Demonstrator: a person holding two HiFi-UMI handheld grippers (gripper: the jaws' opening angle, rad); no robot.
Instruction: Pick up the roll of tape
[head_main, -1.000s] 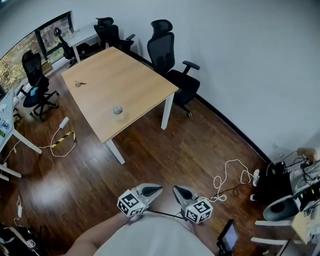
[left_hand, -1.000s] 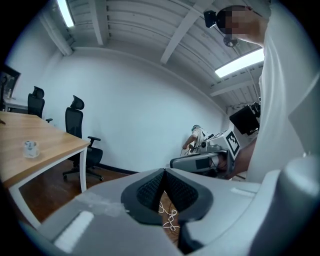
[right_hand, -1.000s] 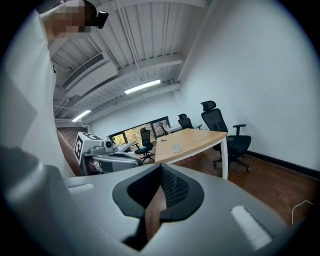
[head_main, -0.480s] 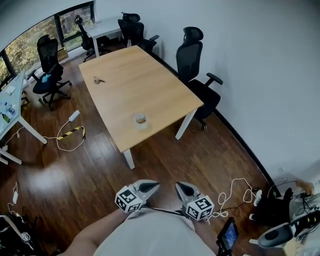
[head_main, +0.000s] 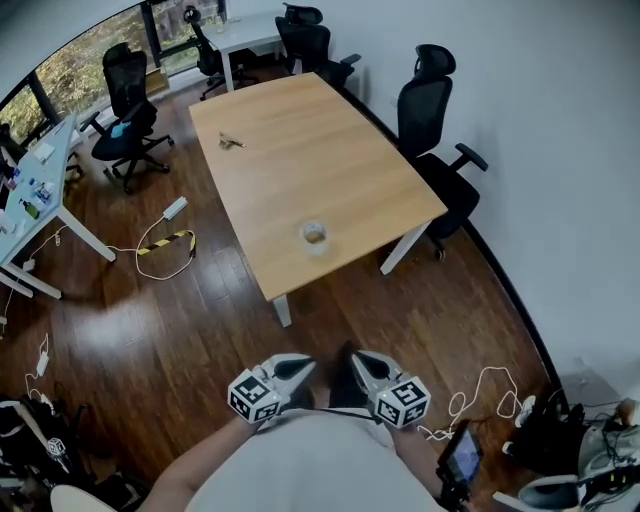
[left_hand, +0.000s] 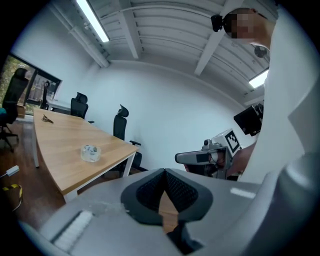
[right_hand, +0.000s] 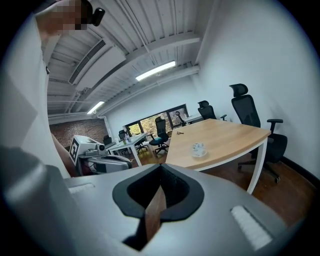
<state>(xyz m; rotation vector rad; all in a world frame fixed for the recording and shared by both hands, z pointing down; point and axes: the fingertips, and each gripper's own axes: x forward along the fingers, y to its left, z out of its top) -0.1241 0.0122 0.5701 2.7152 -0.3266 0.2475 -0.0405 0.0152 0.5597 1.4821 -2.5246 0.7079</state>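
Observation:
The roll of clear tape (head_main: 314, 236) lies flat on the wooden table (head_main: 350, 170), near the table's near corner. It also shows in the left gripper view as the tape (left_hand: 90, 152) and in the right gripper view as the tape (right_hand: 198, 149), far ahead of both jaws. My left gripper (head_main: 303, 366) and right gripper (head_main: 357, 360) are side by side close to my body, over the floor and well short of the table. Both are shut with nothing between the jaws, seen at the left gripper (left_hand: 164, 173) and the right gripper (right_hand: 160, 168).
A small dark object (head_main: 232, 142) lies at the table's far end. Black office chairs (head_main: 436, 120) stand along the right side and more (head_main: 128, 110) at the left. Cables (head_main: 165, 243) lie on the wooden floor, a white cord (head_main: 490, 395) at the right. A desk (head_main: 35, 190) stands left.
The table and the tape have shifted rightward and nearer in the head view as I walked toward them. Both grippers stay shut and close to my body.

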